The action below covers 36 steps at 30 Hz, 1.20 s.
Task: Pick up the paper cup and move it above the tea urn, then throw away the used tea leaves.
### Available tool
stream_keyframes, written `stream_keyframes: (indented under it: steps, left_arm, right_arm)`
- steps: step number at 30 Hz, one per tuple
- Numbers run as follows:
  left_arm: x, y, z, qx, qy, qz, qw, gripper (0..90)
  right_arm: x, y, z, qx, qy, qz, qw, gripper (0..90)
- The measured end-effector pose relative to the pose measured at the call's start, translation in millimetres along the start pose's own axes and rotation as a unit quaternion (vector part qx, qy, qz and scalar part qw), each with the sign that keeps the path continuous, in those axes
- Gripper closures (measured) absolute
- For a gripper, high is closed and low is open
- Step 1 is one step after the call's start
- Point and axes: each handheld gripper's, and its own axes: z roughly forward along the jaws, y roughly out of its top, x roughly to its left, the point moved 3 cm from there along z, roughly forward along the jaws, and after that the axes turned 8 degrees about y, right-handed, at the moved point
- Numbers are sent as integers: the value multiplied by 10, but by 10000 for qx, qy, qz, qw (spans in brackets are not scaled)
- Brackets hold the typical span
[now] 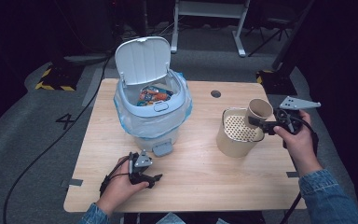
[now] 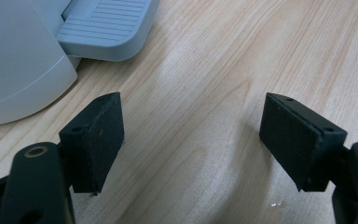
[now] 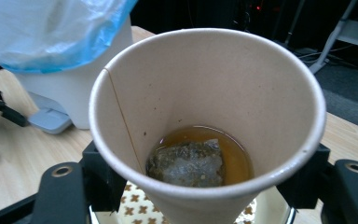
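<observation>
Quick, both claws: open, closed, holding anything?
Left claw: open, empty, over the wooden table.
Right claw: closed on the beige paper cup with a teabag.

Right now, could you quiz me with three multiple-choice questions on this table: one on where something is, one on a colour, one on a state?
1. Where is the paper cup?
A. inside the bin
B. above the round strainer container
C. flat on the floor

2. What colour is the bag lining the pedal bin?
A. blue
B. red
C. black

3. How is the bin's lid?
A. shut
B. taken off
C. raised open

Answers:
1 B: the right gripper holds it tilted over the strainer.
2 A: see-through blue plastic folds over the rim.
3 C: it stands up behind the opening; wrappers show inside.
</observation>
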Motion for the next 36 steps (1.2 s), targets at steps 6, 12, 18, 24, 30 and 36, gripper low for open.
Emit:
stream_keyframes:
  steps: [6, 12, 18, 24, 30, 36]
  left_arm:
    - [0, 0, -1, 3, 1, 0, 10000, 225]
    - [0, 0, 0, 2, -1, -1, 10000, 225]
    - [3, 3, 4, -28, -4, -4, 10000, 225]
    - [2, 4, 5, -20, 3, 8, 10000, 224]
    - [-1, 0, 0, 2, 27, -3, 10000, 224]
    - [-1, -1, 1, -22, 26, -11, 10000, 224]
  right_arm:
    - [-70, -23, 57, 144, -174, -123, 9997, 304]
    - [-122, -21, 51, 255, -377, -345, 9984, 304]
    - [-175, -20, 38, 301, -491, -481, 9972, 306]
    - [-194, -25, 23, 373, -641, -669, 9950, 308]
    - [-199, -33, 36, 599, -847, -1209, 9872, 309]
    - [-206, -64, 53, 924, -1117, -1875, 9715, 312]
